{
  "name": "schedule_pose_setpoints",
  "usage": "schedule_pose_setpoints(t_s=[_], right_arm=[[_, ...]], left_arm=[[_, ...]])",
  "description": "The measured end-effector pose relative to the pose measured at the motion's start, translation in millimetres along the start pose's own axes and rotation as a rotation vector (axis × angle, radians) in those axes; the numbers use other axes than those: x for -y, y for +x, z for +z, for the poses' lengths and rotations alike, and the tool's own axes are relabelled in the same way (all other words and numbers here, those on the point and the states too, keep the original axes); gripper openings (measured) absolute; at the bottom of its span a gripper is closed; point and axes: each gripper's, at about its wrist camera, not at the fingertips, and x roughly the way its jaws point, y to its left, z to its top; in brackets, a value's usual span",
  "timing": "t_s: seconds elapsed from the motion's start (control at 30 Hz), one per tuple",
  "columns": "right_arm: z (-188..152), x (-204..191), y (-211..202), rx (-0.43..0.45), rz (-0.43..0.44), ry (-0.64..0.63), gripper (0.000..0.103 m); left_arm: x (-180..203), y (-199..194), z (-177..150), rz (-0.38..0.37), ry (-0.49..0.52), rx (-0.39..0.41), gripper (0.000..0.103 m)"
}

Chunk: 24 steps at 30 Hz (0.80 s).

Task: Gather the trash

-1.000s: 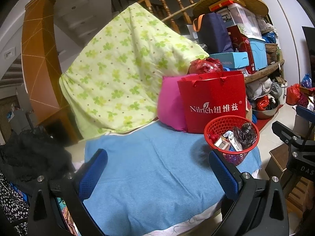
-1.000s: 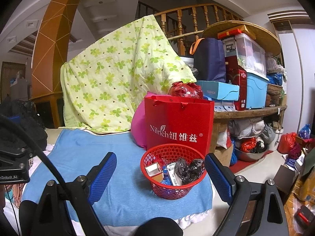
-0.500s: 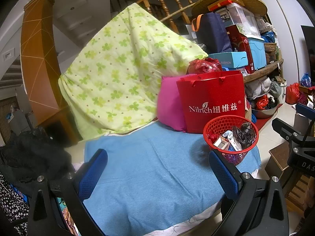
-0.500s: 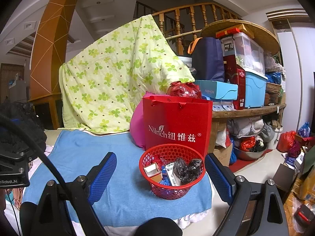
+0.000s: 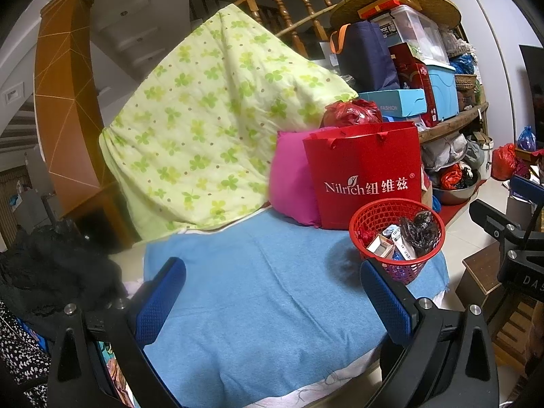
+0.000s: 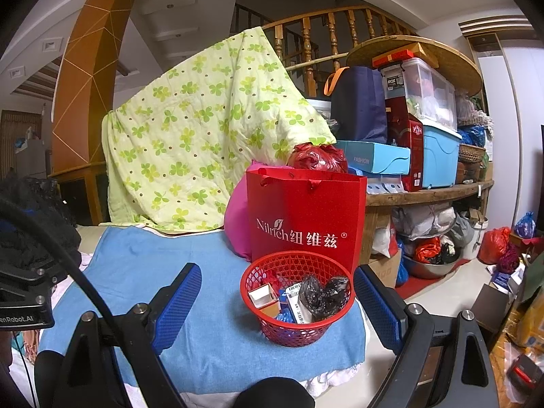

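Note:
A red mesh basket stands on the right end of a blue towel. It holds a crumpled black plastic bag, small cartons and wrappers. In the left wrist view the basket is at the right, beyond the right finger. My left gripper is open and empty, above the towel. My right gripper is open and empty, with the basket between and beyond its fingers.
A red Nilrich paper bag and a pink cushion stand behind the basket. A green clover quilt hangs at the back. Cluttered shelves with boxes are at the right. Black cloth lies left.
Both views have shifted only slightly. The right gripper view has drifted a little, the basket sitting slightly more to the left. Nothing was taken or let go.

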Motion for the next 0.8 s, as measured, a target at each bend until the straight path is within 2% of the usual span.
schedule_pose_setpoints(t_s=[0.8], right_arm=[[13,-7,-7,0.013,-0.002,-0.022,0.093]], left_arm=[[-6,2,-8,-0.033,-0.004,-0.003,0.102]])
